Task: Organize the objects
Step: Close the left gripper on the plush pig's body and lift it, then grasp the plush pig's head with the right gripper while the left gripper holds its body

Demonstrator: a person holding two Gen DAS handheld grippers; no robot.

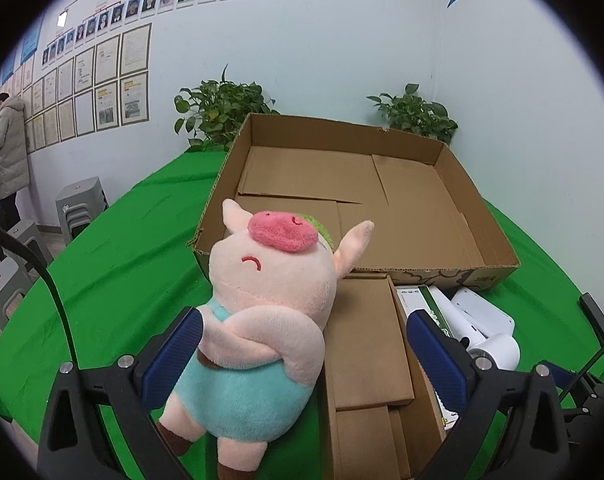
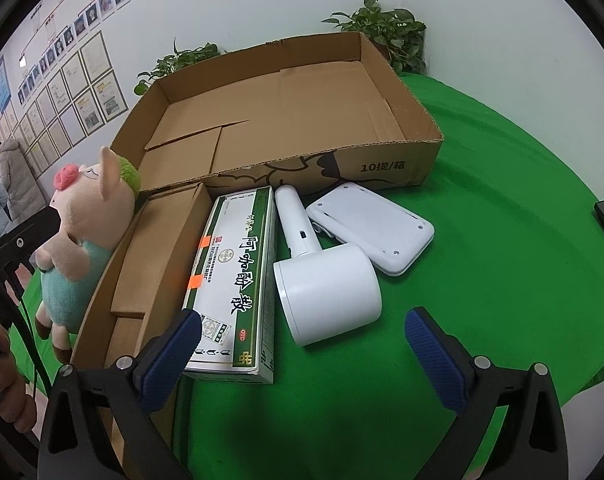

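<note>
Leaning between the left tool's (image 1: 302, 344) spread fingers: plush pig (image 1: 262, 300).

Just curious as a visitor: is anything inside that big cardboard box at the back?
The big cardboard box holds no objects: only its own folded bottom flaps show. The strip just behind its near wall is hidden in the right view; the left view shows bare cardboard there.

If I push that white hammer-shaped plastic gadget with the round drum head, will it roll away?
The white hammer-shaped plastic gadget probably won't roll far: its drum head looks cylindrical, but the straight handle lying on the green cloth should block a full turn. Its smooth shell may slip between the pads. The open right gripper seems wide enough for the handle.
</note>
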